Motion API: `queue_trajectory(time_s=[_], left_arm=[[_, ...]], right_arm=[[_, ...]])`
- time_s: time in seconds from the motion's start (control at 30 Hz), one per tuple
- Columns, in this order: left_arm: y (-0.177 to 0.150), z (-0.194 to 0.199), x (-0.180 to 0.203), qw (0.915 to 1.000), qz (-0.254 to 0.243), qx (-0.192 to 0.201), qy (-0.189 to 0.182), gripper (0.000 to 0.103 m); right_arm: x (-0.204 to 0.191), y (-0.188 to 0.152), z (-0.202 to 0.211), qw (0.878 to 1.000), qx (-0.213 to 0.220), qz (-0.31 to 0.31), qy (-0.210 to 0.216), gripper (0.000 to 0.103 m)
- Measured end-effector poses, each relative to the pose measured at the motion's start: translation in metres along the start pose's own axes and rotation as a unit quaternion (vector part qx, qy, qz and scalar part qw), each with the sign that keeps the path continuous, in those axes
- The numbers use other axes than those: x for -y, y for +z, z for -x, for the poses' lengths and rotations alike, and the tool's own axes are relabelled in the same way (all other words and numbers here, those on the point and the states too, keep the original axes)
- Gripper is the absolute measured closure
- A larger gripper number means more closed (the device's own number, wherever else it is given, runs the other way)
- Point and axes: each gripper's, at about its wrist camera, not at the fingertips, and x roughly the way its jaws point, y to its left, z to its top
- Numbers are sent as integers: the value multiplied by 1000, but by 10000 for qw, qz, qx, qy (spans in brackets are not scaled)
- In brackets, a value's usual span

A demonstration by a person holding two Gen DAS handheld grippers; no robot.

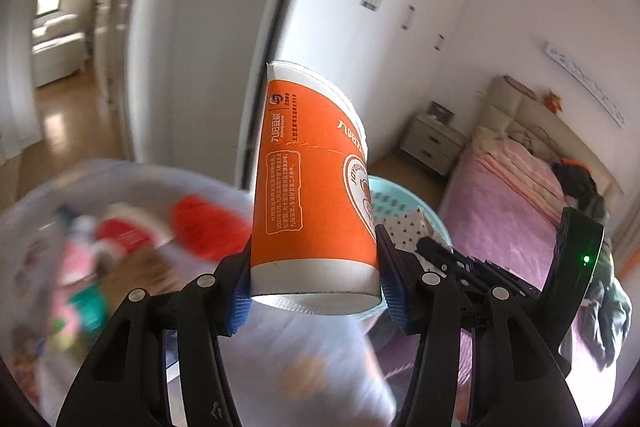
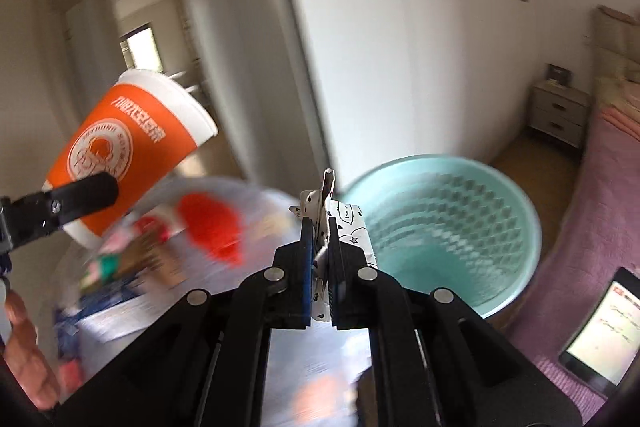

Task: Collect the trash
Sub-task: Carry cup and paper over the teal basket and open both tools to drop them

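My left gripper [image 1: 316, 291] is shut on an orange and white paper cup [image 1: 312, 187], gripped near its base and held in the air. The cup also shows in the right wrist view [image 2: 124, 151] at the left, tilted, above a clear trash bag [image 2: 192, 247] full of blurred coloured litter. The bag shows in the left wrist view [image 1: 100, 247] at the lower left. My right gripper [image 2: 320, 255] is shut on a crumpled white wrapper with black prints [image 2: 344, 223], held in front of a light blue plastic basket [image 2: 448, 227].
A bed with a pink cover [image 1: 512, 211] lies on the right. A lit phone [image 2: 600, 327] lies on the bed. A bedside cabinet [image 2: 560, 115] stands by white wardrobe doors [image 2: 400, 47]. An open doorway [image 1: 60, 47] is at the left.
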Motion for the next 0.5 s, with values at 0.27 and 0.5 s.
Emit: queue_trajectory(time_s=[0.27,0.5], left_arm=[[6,-107,39,9966,-113,-741,-356,51],[-3,-180,48,9913,-131,-1260,-352,51]], right_arm=[[85,10,-37,9943,-183,-718,-772,98],[123,4,-66,9877,-574,-1139,-905,98]])
